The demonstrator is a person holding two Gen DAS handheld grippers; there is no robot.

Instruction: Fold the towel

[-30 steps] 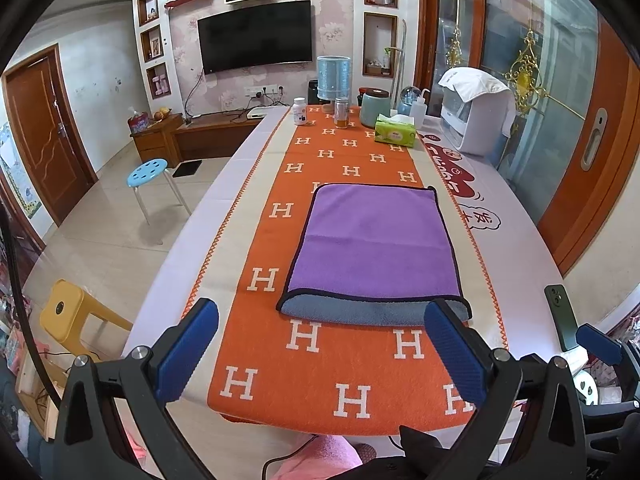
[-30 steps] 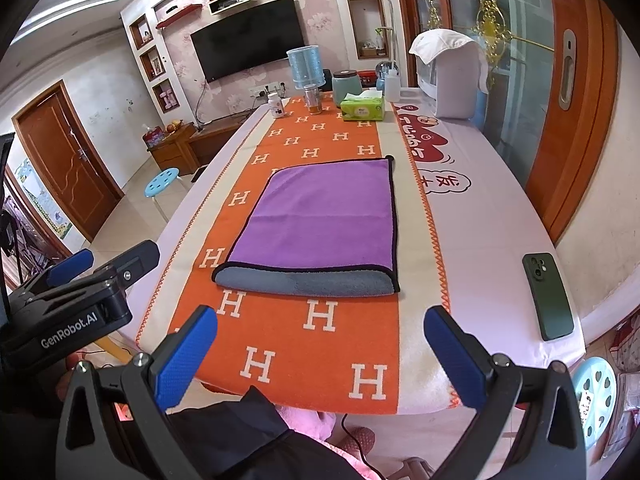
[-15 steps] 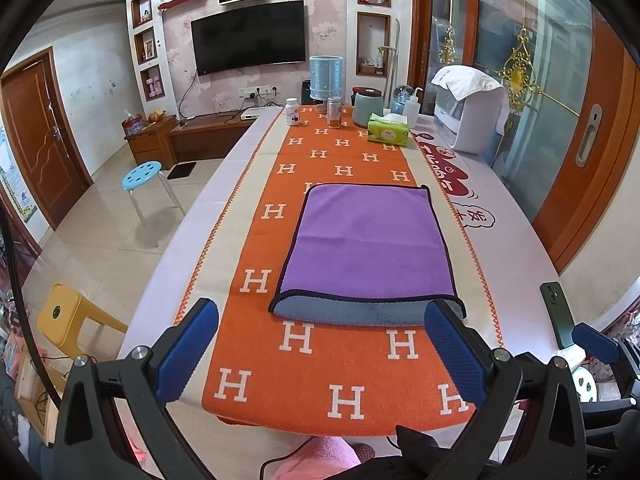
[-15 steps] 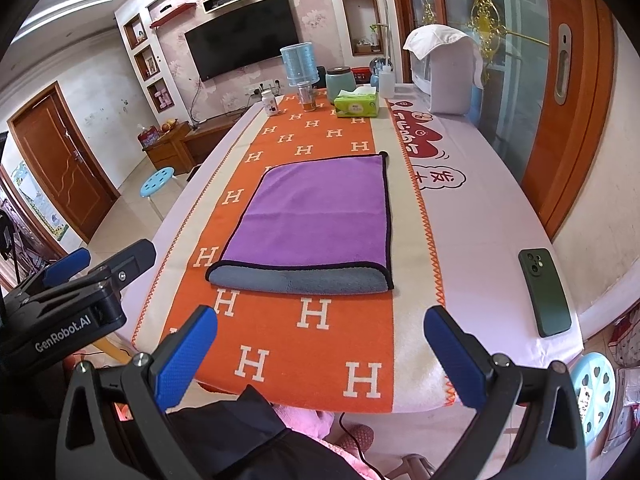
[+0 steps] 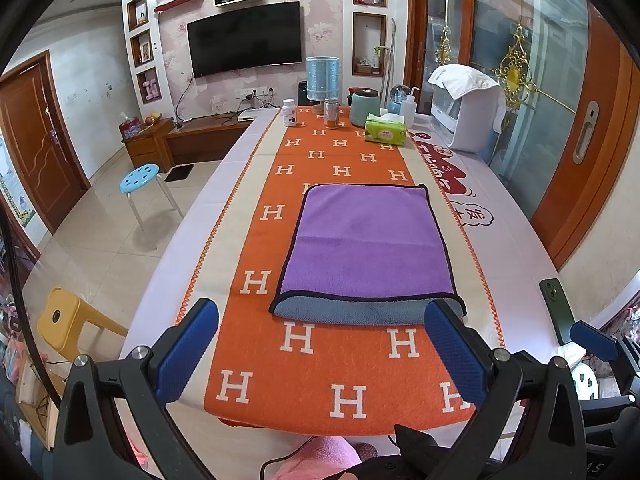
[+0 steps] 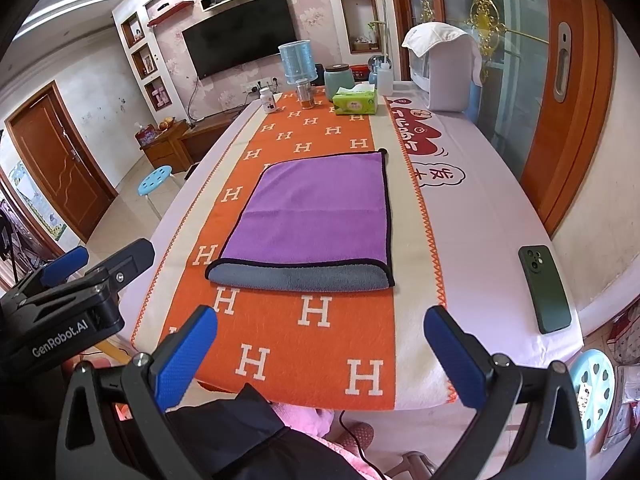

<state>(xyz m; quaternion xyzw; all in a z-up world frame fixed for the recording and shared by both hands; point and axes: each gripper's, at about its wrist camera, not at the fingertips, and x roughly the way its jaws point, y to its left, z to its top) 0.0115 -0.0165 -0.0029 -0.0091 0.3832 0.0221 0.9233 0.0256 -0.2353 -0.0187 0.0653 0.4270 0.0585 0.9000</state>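
A purple towel (image 5: 366, 244) with a black hem lies folded flat on the orange runner (image 5: 320, 372); its grey underside shows along the near fold. It also shows in the right wrist view (image 6: 316, 220). My left gripper (image 5: 320, 344) is open and empty, held back above the table's near edge, short of the towel. My right gripper (image 6: 320, 348) is open and empty, also near the front edge. The left gripper's body shows at the left of the right wrist view (image 6: 60, 300).
A dark green phone (image 6: 544, 288) lies on the table's right side. A tissue box (image 5: 386, 130), jars, bottles and a covered appliance (image 5: 468, 108) stand at the far end. A blue stool (image 5: 140, 174) and a yellow stool (image 5: 64, 320) stand left of the table.
Both grippers have drawn back slightly from the towel and stay open. The towel has not moved.
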